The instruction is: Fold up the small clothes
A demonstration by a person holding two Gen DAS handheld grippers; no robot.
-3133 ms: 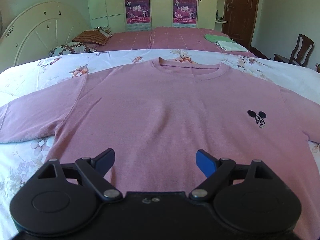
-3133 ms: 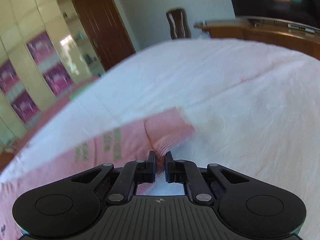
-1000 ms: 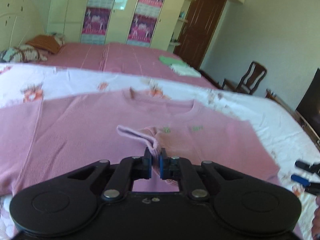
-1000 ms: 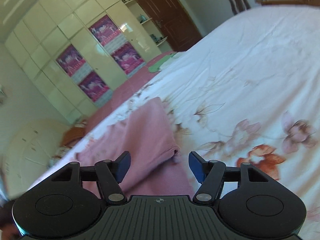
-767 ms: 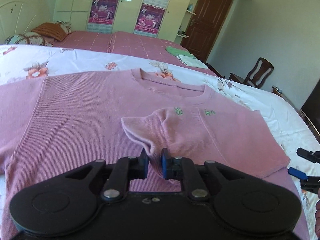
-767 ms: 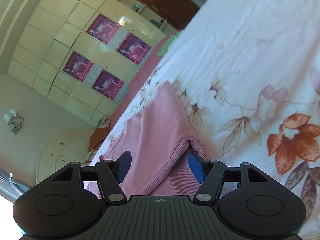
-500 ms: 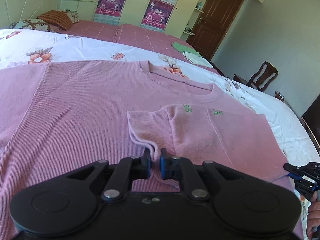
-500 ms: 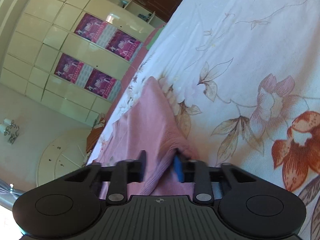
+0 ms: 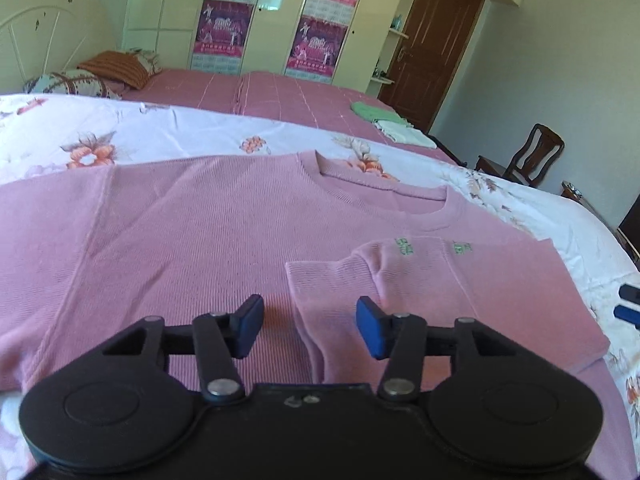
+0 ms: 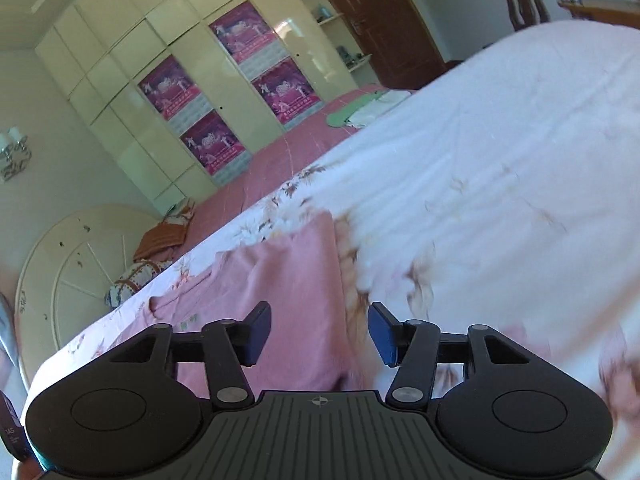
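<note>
A pink T-shirt [image 9: 208, 232] lies flat on the floral bedsheet [image 9: 72, 128]. Its right side with the sleeve [image 9: 432, 292] is folded over onto the body, green lettering showing near the fold. My left gripper [image 9: 310, 326] is open and empty, with the folded sleeve's edge lying between its fingers. My right gripper [image 10: 319, 333] is open and empty, just above the shirt's folded right edge [image 10: 296, 300]; its blue fingertips [image 9: 626, 304] show at the right edge of the left wrist view.
A second bed with a pink cover [image 9: 272, 96] holds folded green and white cloths [image 9: 384, 120] and pillows [image 9: 116, 68]. Wardrobes with posters [image 9: 224, 16], a brown door [image 9: 436, 44] and a wooden chair [image 9: 528, 156] stand behind.
My left gripper has opened and let go of the folded sleeve, which now lies on the shirt. My right gripper closed on the shirt's edge half a second ago and has opened again and tilted up.
</note>
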